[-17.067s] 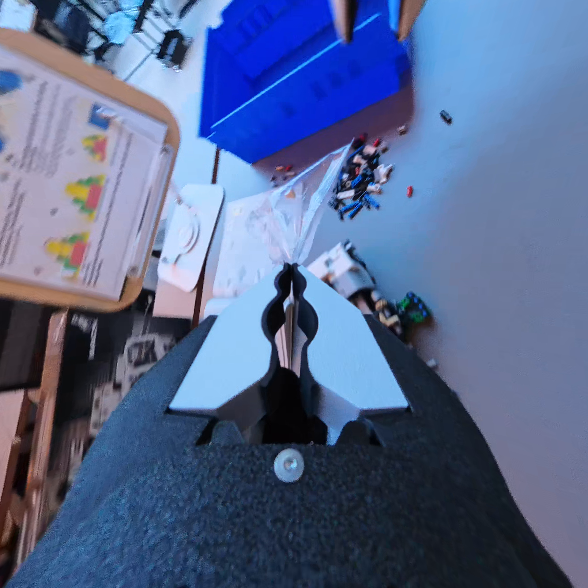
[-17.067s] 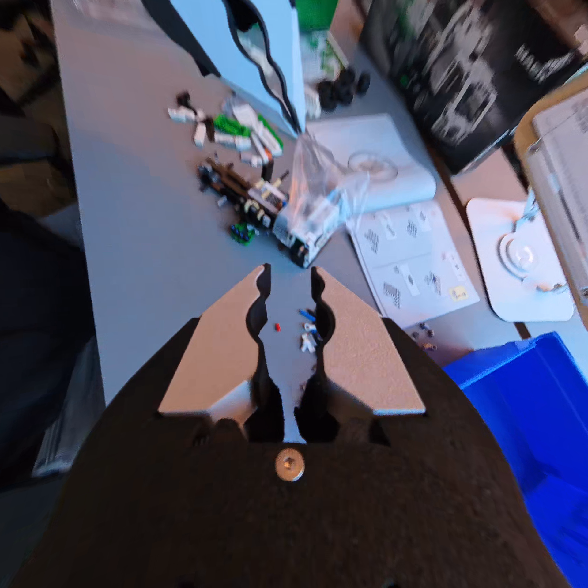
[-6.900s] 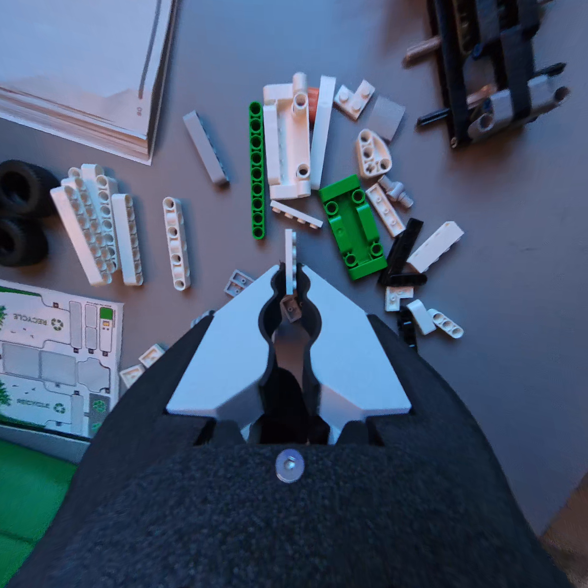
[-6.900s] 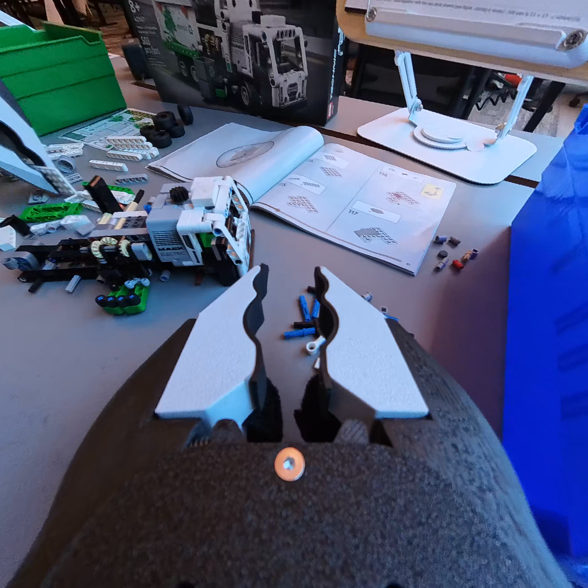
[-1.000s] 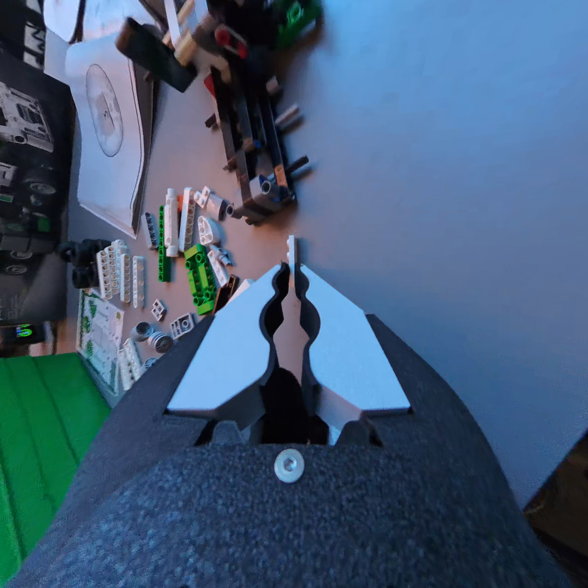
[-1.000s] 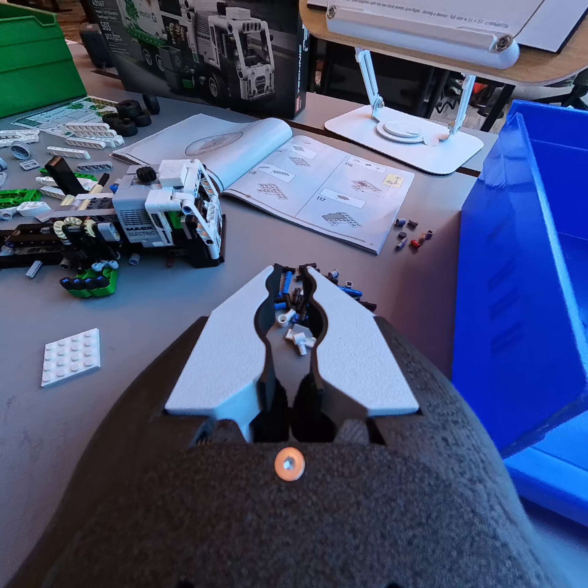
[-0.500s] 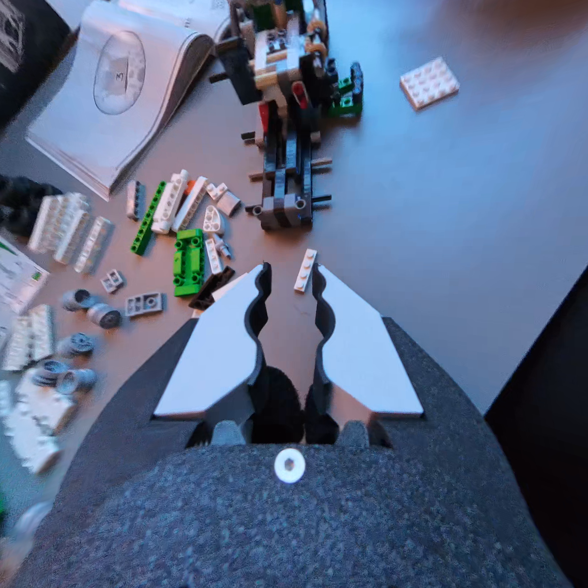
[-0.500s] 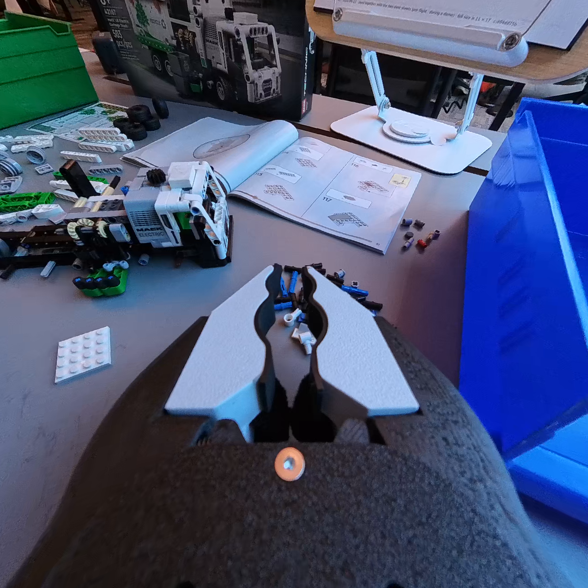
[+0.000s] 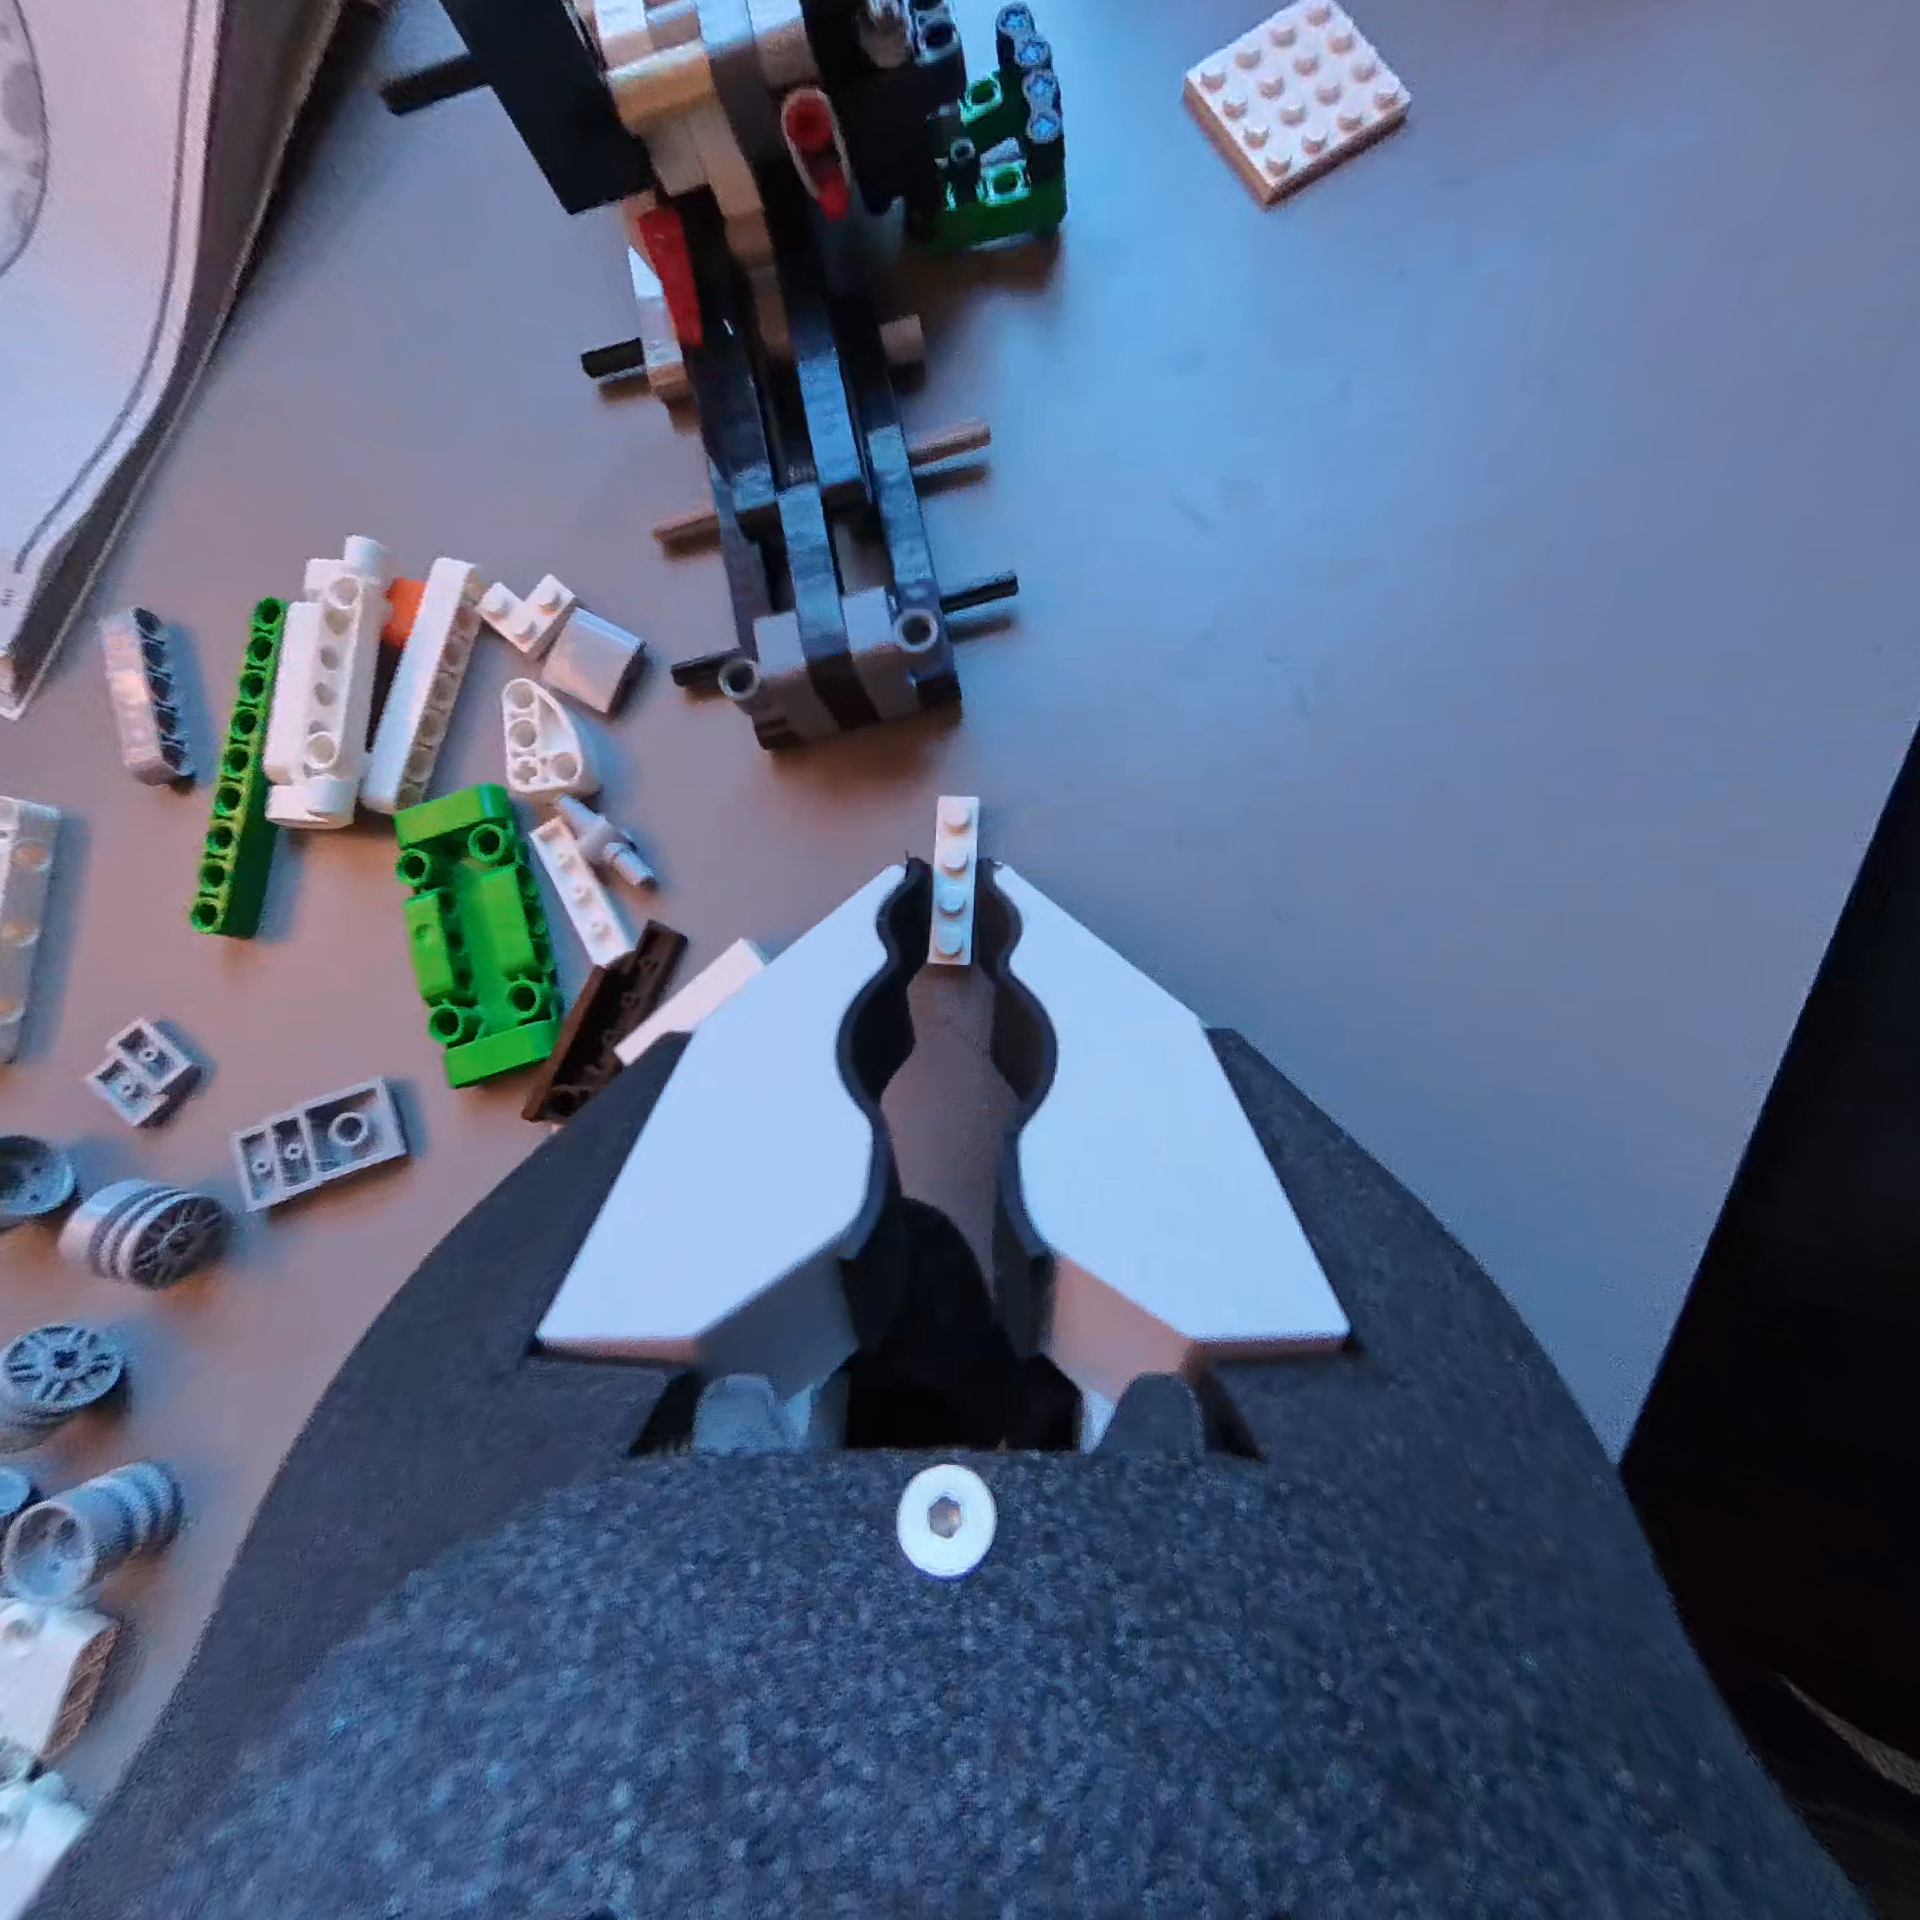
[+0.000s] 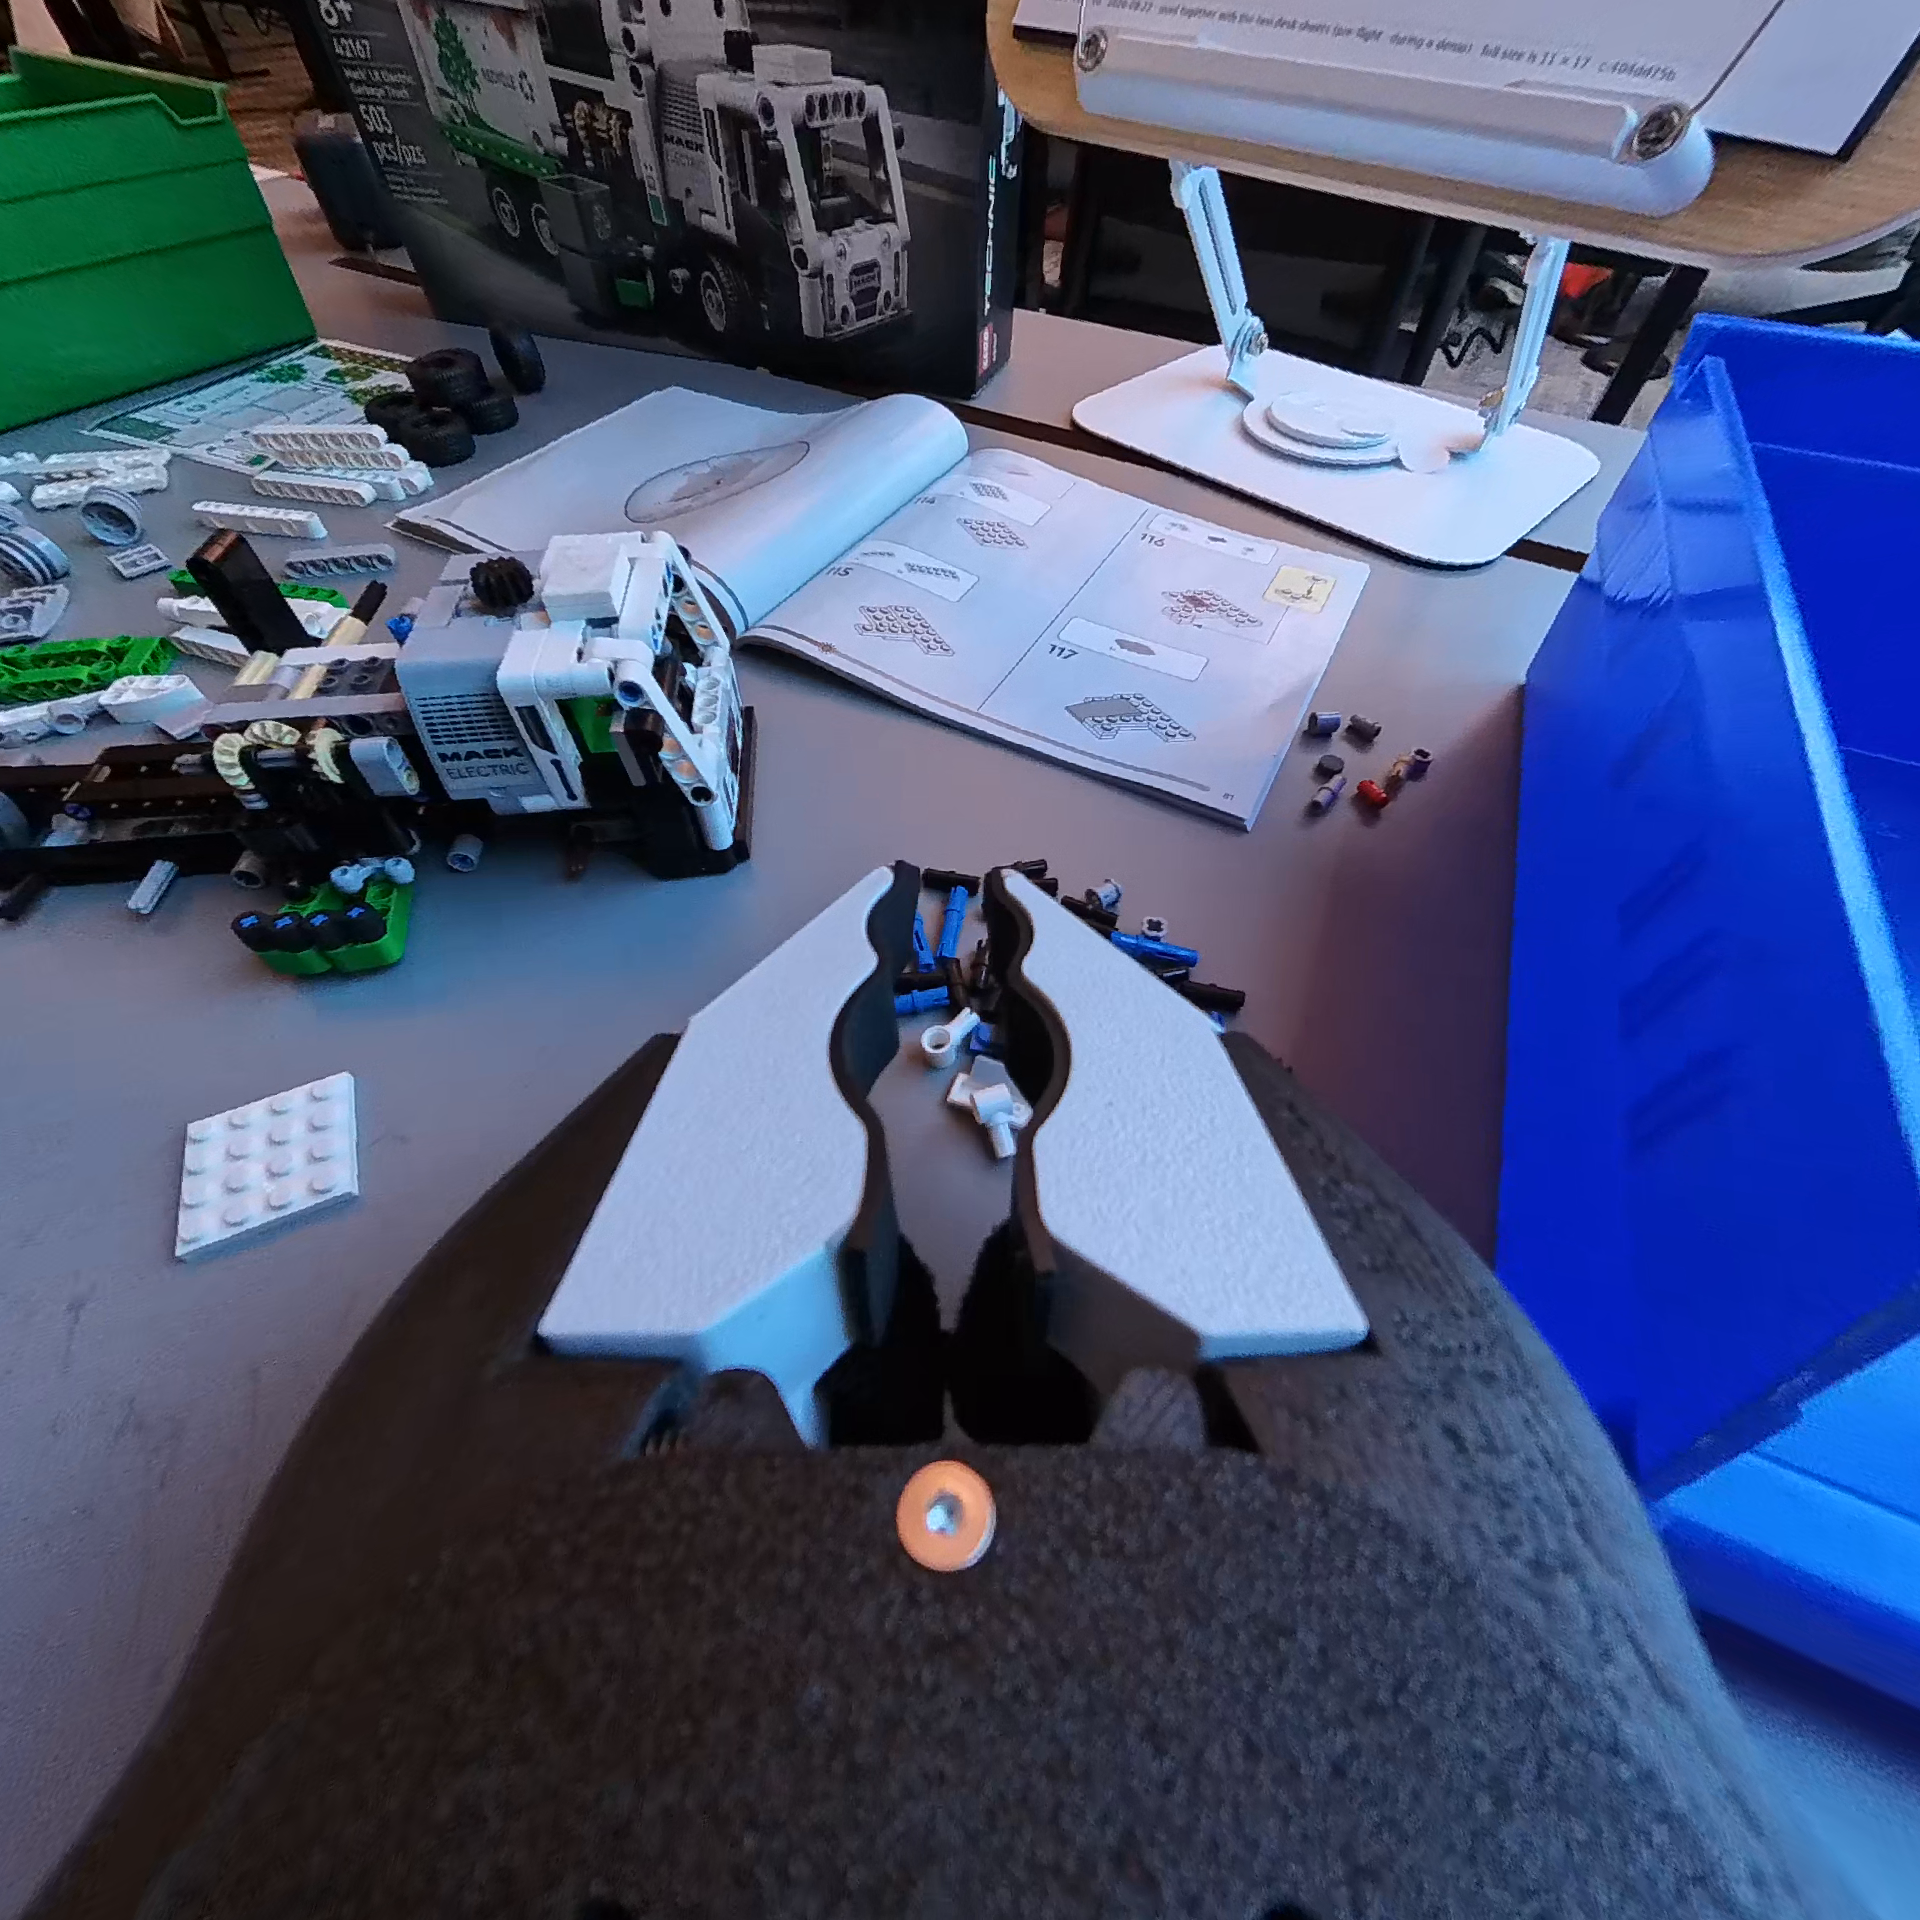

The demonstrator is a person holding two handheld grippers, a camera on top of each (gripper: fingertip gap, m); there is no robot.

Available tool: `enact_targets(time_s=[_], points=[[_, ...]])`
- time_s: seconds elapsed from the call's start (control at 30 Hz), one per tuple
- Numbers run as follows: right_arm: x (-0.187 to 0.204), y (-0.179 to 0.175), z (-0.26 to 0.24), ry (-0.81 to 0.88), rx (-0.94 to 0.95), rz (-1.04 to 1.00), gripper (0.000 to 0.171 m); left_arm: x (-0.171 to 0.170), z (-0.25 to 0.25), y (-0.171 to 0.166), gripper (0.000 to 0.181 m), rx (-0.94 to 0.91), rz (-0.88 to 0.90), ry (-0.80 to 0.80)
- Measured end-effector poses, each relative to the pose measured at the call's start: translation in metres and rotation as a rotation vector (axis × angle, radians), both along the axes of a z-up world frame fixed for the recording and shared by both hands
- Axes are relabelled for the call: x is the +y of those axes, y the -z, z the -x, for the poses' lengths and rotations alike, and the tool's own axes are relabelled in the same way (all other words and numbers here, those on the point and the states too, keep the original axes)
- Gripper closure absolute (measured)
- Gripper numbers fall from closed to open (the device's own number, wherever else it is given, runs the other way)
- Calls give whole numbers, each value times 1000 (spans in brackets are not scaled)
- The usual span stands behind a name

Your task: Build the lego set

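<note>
At the far left of our left wrist view lie the loose parts: grey wheel hubs [image 9: 145, 1231], a long green beam [image 9: 237, 767], white beams [image 9: 330, 681] and a bright green frame piece [image 9: 480, 933], all spread on the grey table [image 9: 1403, 582]. To their right the half-built truck chassis [image 9: 821, 540] runs away from us, its near end just ahead of our left gripper [image 9: 951, 878]. Between that gripper's tips sits a narrow white four-stud plate [image 9: 954, 883]; its long axis points almost straight along the fingers toward the chassis, its far end poking past the tips. The jaws are drawn in narrow around it, but we cannot tell whether they already pinch it or only flank it. Farther right, well apart, rests a square white plate [image 9: 1297, 109].

In our right wrist view the truck's white cab [image 10: 582, 686] stands at left, the open instruction booklet [image 10: 1039, 613] behind it, and a blue bin [image 10: 1704, 935] at right. Our right gripper [image 10: 940, 883] hovers with a narrow gap, holding nothing, over a scatter of blue and black pins [image 10: 951, 966].

We judge the left gripper nearer the plate by far, so the coming pickup is its job: the grip crosses the plate's short width, which suits this alignment.
</note>
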State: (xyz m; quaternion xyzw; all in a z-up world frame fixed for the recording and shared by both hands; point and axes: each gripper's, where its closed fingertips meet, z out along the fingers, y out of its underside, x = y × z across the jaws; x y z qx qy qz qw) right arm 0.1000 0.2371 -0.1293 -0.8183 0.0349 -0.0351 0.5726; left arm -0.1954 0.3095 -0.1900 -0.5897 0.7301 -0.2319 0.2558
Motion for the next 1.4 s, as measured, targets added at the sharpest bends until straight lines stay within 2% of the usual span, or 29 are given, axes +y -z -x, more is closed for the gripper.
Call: enact_targets(time_s=[0.03,0.1,0.2,0.33,0.63,0.87,1.0,1.1,1.17,1.3,1.4], points=[[0,0,0,0,0,0,159,0,-3,-4,175,-10,-5,-9],[0,0,0,1,-3,0,159,-10,-18,-20,176,-83,37,-18],[1,0,1,-4,-8,2,159,-44,-53,-36,176,-160,163,-25],[0,-1,4,-13,-21,-6,160,-77,-93,-21,175,-123,220,-74],[0,-3,10,-41,9,-21,159,-84,-103,0,175,-35,40,-26],[0,-2,9,-39,3,-15,160,-87,-103,0,175,-35,67,-32],[0,-2,9,-39,5,-14,159,-86,-103,-6,160,-66,119,-52],[0,-2,9,-38,3,-13,160,-75,-98,-28,161,-174,207,-87],[0,-2,9,-39,7,-14,160,-55,-86,-42,161,-236,241,-145],[1,-3,9,-43,15,-19,159,11,-39,-66,161,-333,221,-343],[2,-2,10,-45,16,-14,159,74,11,-72,159,-327,115,-541]])
